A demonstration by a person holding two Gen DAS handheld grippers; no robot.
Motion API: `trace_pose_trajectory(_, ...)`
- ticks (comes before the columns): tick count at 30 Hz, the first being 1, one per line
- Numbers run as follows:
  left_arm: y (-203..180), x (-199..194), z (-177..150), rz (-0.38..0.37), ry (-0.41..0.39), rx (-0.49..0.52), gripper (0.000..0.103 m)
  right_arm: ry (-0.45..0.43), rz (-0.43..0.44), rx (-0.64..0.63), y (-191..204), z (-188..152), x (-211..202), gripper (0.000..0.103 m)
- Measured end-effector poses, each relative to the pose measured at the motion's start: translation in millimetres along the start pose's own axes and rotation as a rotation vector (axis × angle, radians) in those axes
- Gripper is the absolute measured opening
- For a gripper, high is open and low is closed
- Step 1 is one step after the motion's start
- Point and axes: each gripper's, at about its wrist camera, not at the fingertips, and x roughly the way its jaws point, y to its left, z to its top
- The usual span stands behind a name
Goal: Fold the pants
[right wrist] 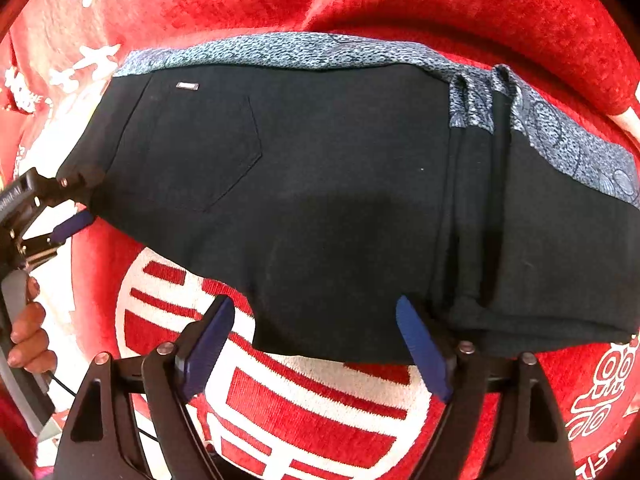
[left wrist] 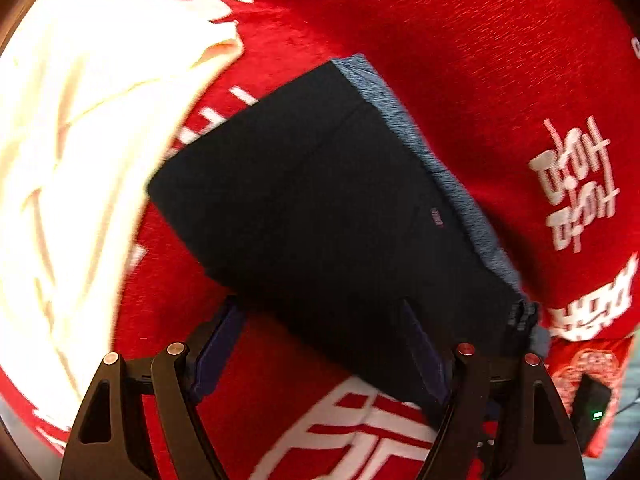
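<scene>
The dark navy pants lie folded into a thick bundle on the red cloth, with a blue-grey patterned lining along the far edge and a back pocket on top. In the left wrist view the pants lie just ahead. My left gripper is open, its jaws wide at the bundle's near edge; the right finger overlaps the cloth. It also shows in the right wrist view at the bundle's left corner. My right gripper is open, its blue pads astride the near edge, holding nothing.
A red plush cloth with white characters covers the surface. A white garment lies bunched at the left in the left wrist view. A small black device with a green light sits at the cloth's right edge.
</scene>
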Motion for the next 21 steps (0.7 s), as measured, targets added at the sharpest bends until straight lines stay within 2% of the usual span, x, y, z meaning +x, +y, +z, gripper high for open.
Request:
trace_pose_trajectory(4,2.2,0.4,2.2,-0.03,0.003,-0.008,0.079,0.0,-0.008,-0.021,3.2,-1.5,0.8,0.088)
trace_pose_trajectory(6,6.4,0.6,5.8,-0.068,-0.009,-0.027,0.089,0.0,-0.002,-0.019,4.1,-1.3,1.1,0.088)
trace_pose_trajectory(10,9.4,3.1,7.6,-0.094,-0.043,-0.066,0.098,0.002,0.006,-0.016,2.4,-0.4,1.7,0.088)
trace_pose_trajectory(14,-10.1,9.6,4.9,-0.055,-0.061,-0.068,0.098,0.002,0.01,-0.017,4.1,1.8,2.8,0.088)
trace_pose_trajectory(17,-18.1,10.3,6.9,-0.071,-0.087,-0.082,0.098,-0.002,0.017,-0.017,1.2,1.0,1.8,0.088)
trace_pose_trajectory(21,-22.0,20.0,8.7,-0.02,-0.094,-0.098,0.098,0.0,0.017,-0.025,-0.8,0.3,0.5,0.088)
